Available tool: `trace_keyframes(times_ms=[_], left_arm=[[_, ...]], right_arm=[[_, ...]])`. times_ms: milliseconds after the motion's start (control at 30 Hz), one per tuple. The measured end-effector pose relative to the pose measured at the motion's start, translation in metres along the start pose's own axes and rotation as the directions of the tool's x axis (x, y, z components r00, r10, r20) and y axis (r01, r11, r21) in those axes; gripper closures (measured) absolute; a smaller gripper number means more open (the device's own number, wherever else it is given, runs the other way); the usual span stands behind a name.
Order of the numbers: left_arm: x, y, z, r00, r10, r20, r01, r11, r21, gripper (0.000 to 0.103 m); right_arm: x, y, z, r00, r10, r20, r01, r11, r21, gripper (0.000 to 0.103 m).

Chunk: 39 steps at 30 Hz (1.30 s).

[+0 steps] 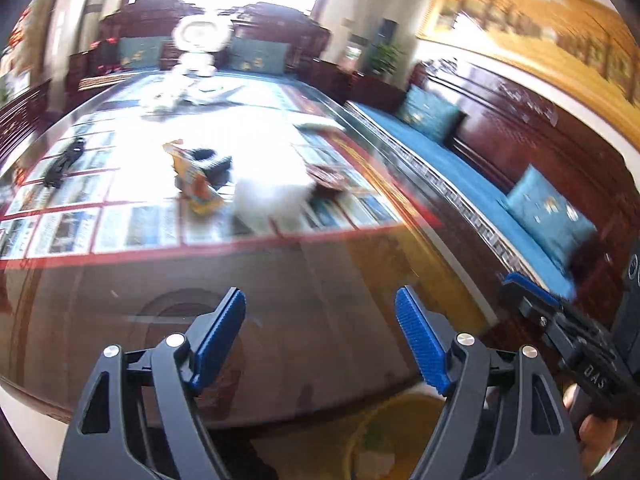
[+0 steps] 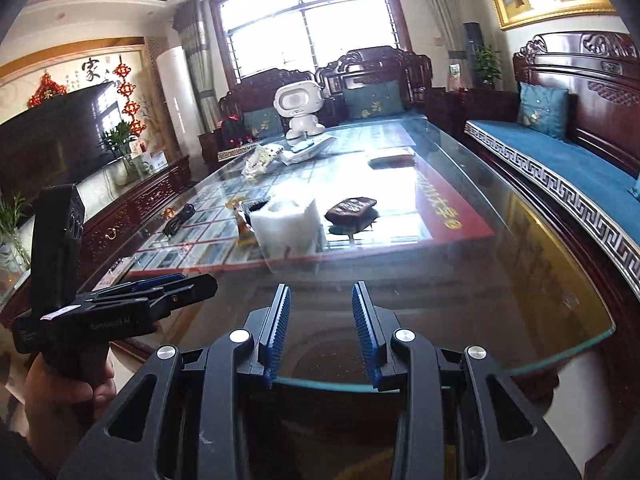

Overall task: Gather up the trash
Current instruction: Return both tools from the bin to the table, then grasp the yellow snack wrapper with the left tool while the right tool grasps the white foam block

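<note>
The likely trash lies mid-table: an orange snack wrapper (image 2: 245,227) pressed against the left side of a white foam block (image 2: 287,227), with a dark brown packet (image 2: 351,209) just right of the block and a crumpled white wrapper (image 2: 258,159) farther back, toward the white toy robot (image 2: 299,110). Which pieces count as trash is a judgement; the orange wrapper looks the surest.

The left gripper (image 1: 320,336) hangs over the near end of the glass table (image 2: 560,304) with its jaws wide apart and nothing between them. The right gripper (image 2: 320,332) has its jaws only partly open, also empty, and well short of the foam block.

To do the reach well, come in low from the near edge, pinch the wrapper where it stands up beside the block, and lift it away without shoving the block.

There is bare glass between the near rim and the block, so the approach is free. The blue sofa (image 2: 560,160) runs close along the right of the table; the left side has a black object (image 2: 180,216) near the edge.
</note>
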<state>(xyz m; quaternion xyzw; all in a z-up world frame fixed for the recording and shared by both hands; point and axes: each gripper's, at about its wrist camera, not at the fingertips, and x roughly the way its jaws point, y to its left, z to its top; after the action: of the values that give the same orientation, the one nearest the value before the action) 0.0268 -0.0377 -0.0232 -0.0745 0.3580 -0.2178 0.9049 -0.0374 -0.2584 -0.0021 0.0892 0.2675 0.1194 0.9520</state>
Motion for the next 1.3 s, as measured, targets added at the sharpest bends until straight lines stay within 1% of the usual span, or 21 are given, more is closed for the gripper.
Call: trace_keyframes(times_ms=[167, 267, 500, 733, 800, 967, 1100, 1200, 1267, 1300], left_arm=[[0.013, 0.029, 0.031, 0.999, 0.039, 0.028, -0.037, 0.998, -0.044, 0.025], [0.025, 0.045, 0.043, 0.998, 0.060, 0.026, -0.059, 0.996, -0.066, 0.025], [0.060, 0.070, 0.067, 0.995, 0.096, 0.000, -0.096, 0.989, -0.110, 0.025], [0.101, 0.101, 0.089, 0.990, 0.133, -0.042, -0.138, 0.977, -0.165, 0.025], [0.110, 0.108, 0.093, 0.991, 0.131, -0.041, -0.136, 0.975, -0.176, 0.023], [0.119, 0.115, 0.103, 0.988, 0.154, -0.029, -0.157, 0.968, -0.194, 0.023], [0.123, 0.119, 0.108, 0.988, 0.151, -0.034, -0.155, 0.966, -0.206, 0.023], [0.119, 0.124, 0.108, 0.991, 0.132, -0.024, -0.134, 0.961, -0.241, 0.025], [0.112, 0.128, 0.106, 0.990, 0.142, 0.002, -0.136, 0.955, -0.262, 0.025], [0.111, 0.131, 0.107, 0.989, 0.149, 0.003, -0.143, 0.953, -0.266, 0.025]], right_arm=[[0.038, 0.009, 0.020, 0.999, 0.035, -0.018, -0.035, 0.999, -0.006, 0.071], [0.056, 0.013, 0.028, 0.998, 0.052, -0.032, -0.052, 0.999, -0.002, 0.071], [0.097, 0.011, 0.048, 0.996, 0.074, -0.049, -0.073, 0.997, 0.012, 0.071], [0.122, 0.003, 0.054, 0.993, 0.094, -0.067, -0.092, 0.995, 0.036, 0.071], [0.127, 0.002, 0.054, 0.993, 0.097, -0.074, -0.095, 0.995, 0.036, 0.071], [0.140, 0.005, 0.054, 0.990, 0.105, -0.091, -0.103, 0.994, 0.024, 0.071], [0.148, 0.008, 0.058, 0.989, 0.111, -0.098, -0.109, 0.994, 0.016, 0.071], [0.150, 0.009, 0.060, 0.989, 0.115, -0.095, -0.114, 0.993, 0.016, 0.071], [0.150, 0.009, 0.061, 0.990, 0.112, -0.090, -0.112, 0.994, 0.012, 0.071], [0.151, 0.009, 0.062, 0.990, 0.110, -0.091, -0.109, 0.994, 0.011, 0.071]])
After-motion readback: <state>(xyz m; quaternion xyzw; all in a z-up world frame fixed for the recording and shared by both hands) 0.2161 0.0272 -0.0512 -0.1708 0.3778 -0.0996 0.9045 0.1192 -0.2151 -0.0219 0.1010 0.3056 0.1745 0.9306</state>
